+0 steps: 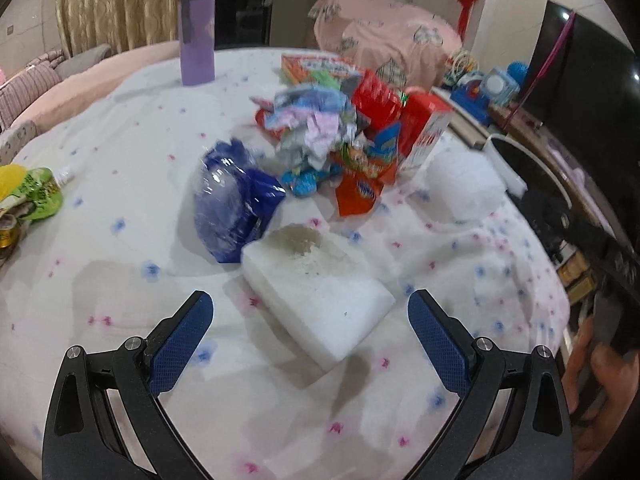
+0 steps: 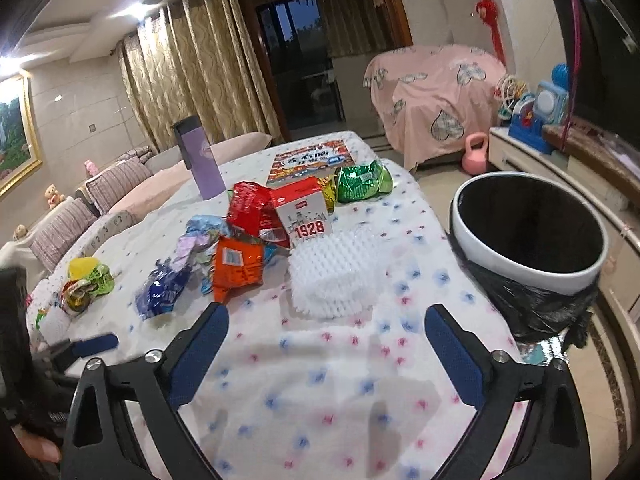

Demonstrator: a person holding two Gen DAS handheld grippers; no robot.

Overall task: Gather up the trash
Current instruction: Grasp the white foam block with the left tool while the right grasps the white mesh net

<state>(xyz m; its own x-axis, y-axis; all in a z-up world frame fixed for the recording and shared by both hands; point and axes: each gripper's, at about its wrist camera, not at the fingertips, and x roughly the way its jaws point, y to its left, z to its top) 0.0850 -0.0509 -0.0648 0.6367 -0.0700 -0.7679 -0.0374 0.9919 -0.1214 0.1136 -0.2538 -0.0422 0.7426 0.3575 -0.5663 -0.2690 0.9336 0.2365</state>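
Hand-held gripper (image 1: 310, 322) on left, tilted down, wide above foam block (image 1: 316, 292).

Crumpled wrappers (image 2: 240, 240) heaped mid-table beside black-lined bin (image 2: 532, 236)

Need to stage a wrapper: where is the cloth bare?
Bare cloth between the right gripper and the white foam netting, out to the edge by the bin. Crowded around the wrapper pile.

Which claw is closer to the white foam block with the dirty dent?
Left. The left gripper opens right in front of the white foam block. The right gripper faces the white foam netting, away from the block.
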